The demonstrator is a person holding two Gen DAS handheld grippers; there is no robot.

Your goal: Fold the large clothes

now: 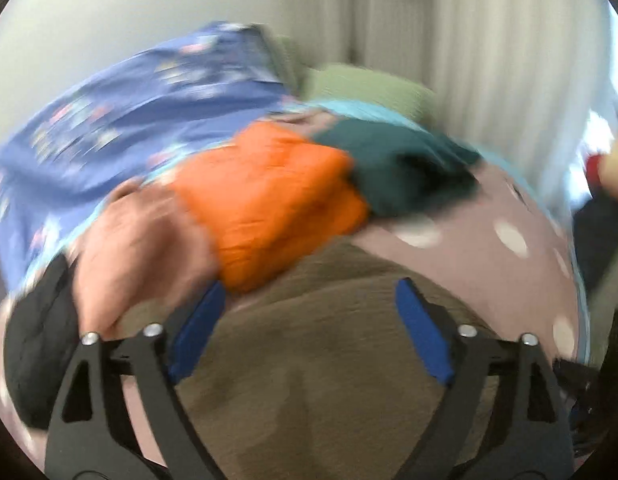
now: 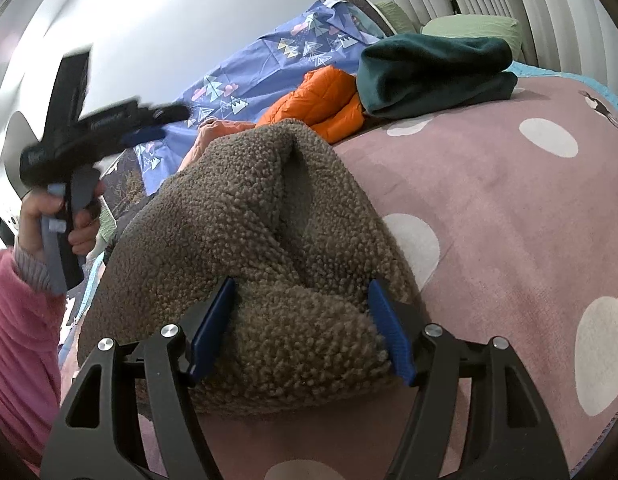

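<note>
A brown fleece garment (image 2: 269, 220) lies bunched on the mauve blanket with white dots (image 2: 509, 200). My right gripper (image 2: 301, 320) has its blue pads pressed against both sides of a thick fold at the garment's near edge. A hand in a pink sleeve (image 2: 25, 320) holds my left gripper (image 2: 165, 122) up in the air at the left, clear of the fleece. In the blurred left wrist view, the left gripper (image 1: 311, 286) stands wide open above the brown fleece (image 1: 309, 360), with nothing between its pads.
Behind the fleece lie an orange puffer jacket (image 2: 325, 96), a folded dark green garment (image 2: 433, 72), a salmon garment (image 1: 141, 248) and a black one (image 1: 37, 340). A blue patterned sheet (image 2: 249, 64) and green pillows (image 2: 473, 26) lie along the wall and curtains.
</note>
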